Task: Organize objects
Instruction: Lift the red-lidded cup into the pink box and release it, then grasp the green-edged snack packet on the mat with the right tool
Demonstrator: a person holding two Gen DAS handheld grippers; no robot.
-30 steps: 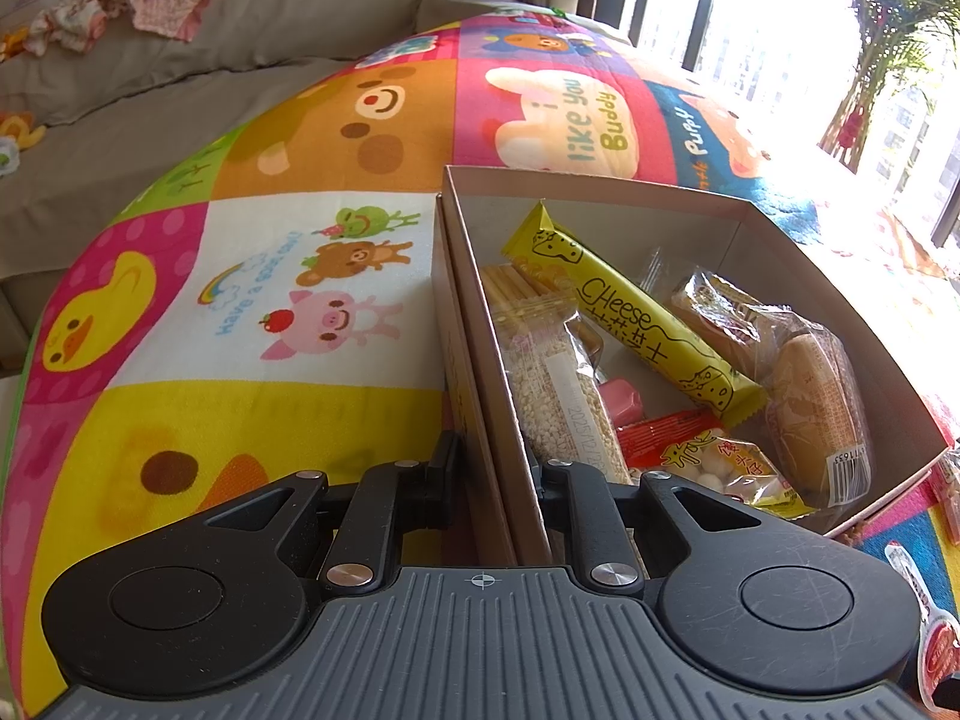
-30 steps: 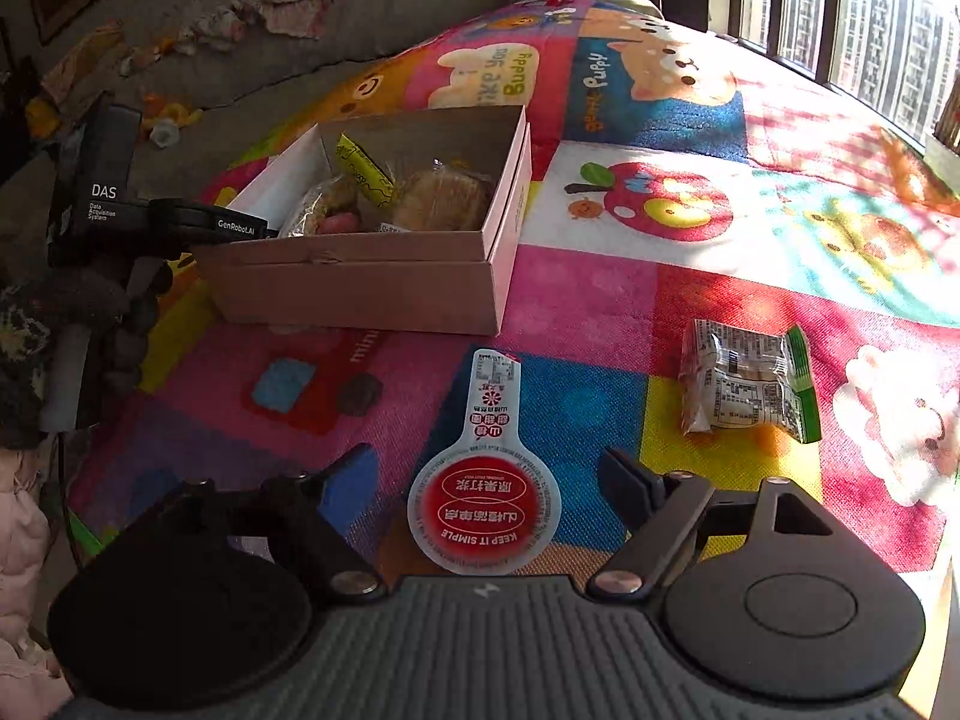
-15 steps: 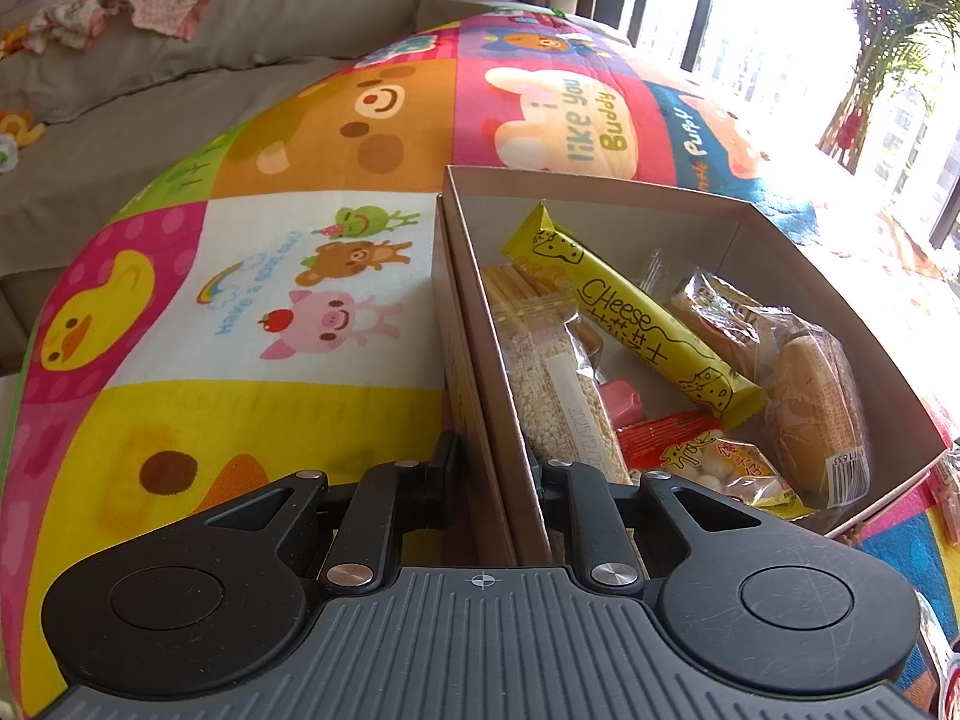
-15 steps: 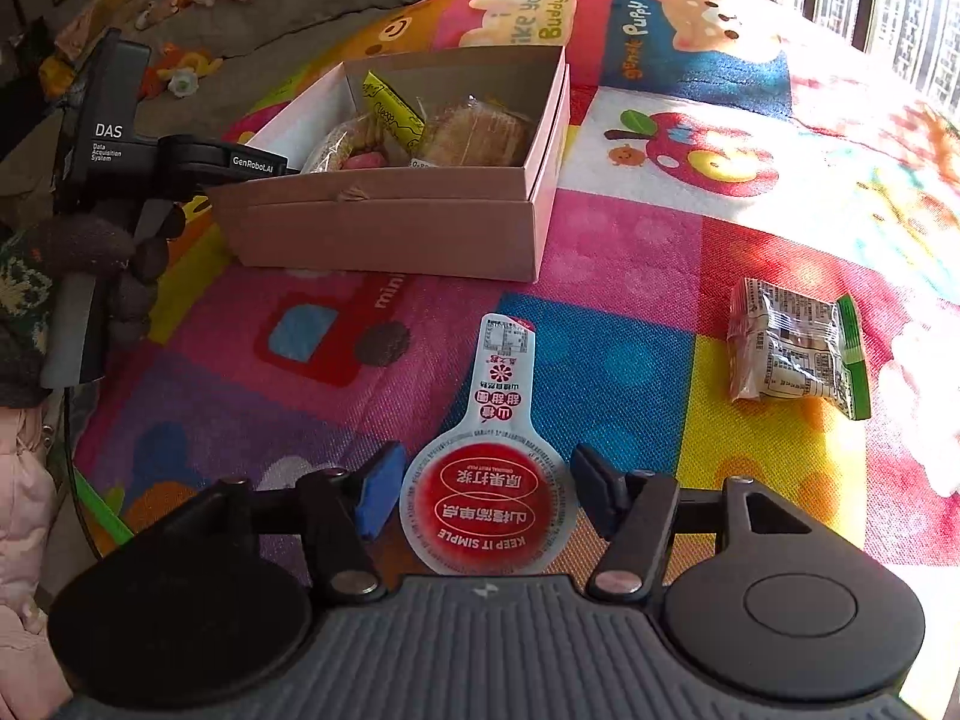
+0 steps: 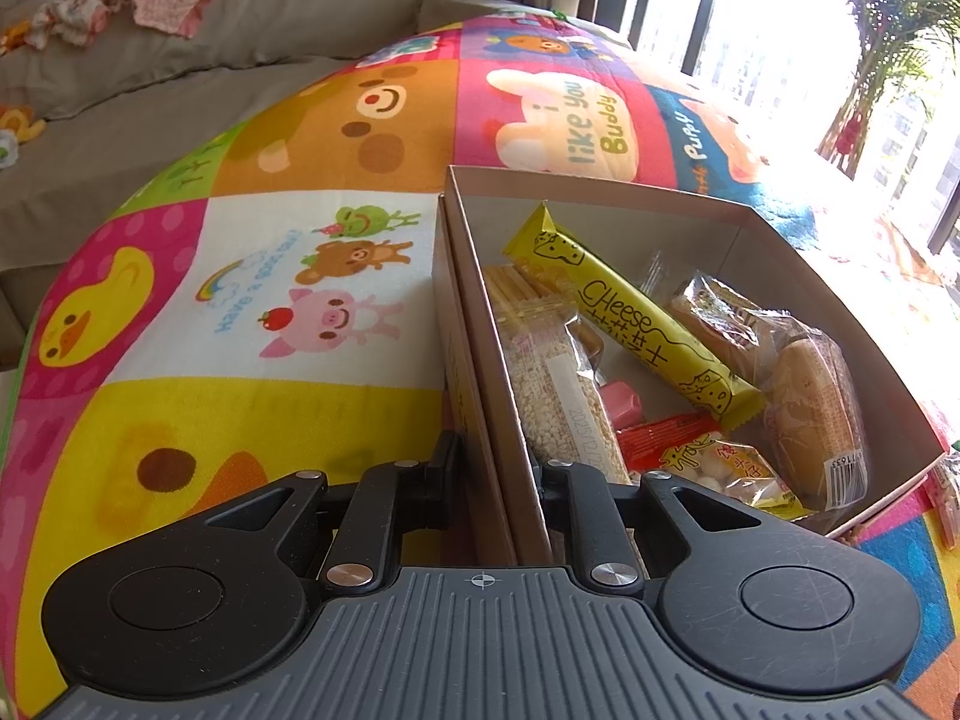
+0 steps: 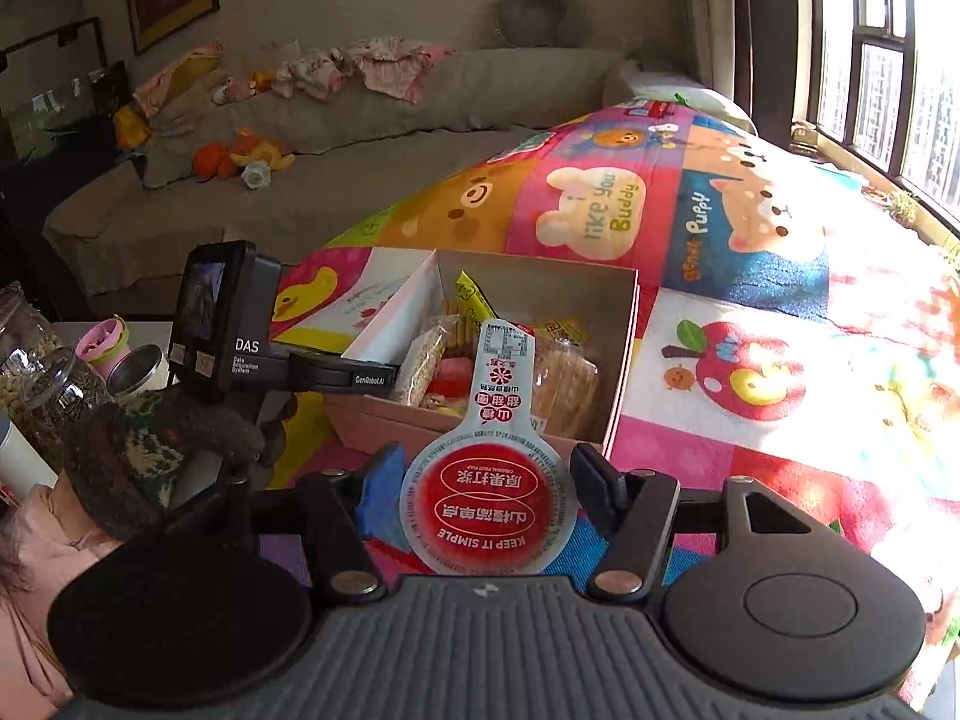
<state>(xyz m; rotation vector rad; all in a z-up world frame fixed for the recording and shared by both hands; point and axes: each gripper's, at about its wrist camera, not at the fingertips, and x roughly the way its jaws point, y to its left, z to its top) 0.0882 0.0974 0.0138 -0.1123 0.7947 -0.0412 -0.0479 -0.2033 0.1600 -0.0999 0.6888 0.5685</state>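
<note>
An open cardboard box (image 5: 600, 213) on the colourful play mat holds several snacks: a yellow cheese bar (image 5: 636, 324), a sesame stick pack (image 5: 555, 387) and a wrapped bun (image 5: 810, 414). My left gripper (image 5: 495, 474) is shut on the box's near wall, one finger outside and one inside. My right gripper (image 6: 489, 477) is shut on a round red-and-white snack pack (image 6: 489, 501) with a long tab, held lifted in front of the box (image 6: 621, 354). The left gripper's body (image 6: 240, 324) also shows in the right wrist view.
The play mat (image 5: 270, 276) covers a raised surface. A grey sofa (image 6: 336, 144) with toys and clothes lies behind. Glass jars (image 6: 42, 378) and cups stand at the left. Windows (image 6: 888, 72) are on the right.
My right gripper closed on the red snack pack and lifted it off the mat, toward the box. The left gripper has stayed clamped on the box wall.
</note>
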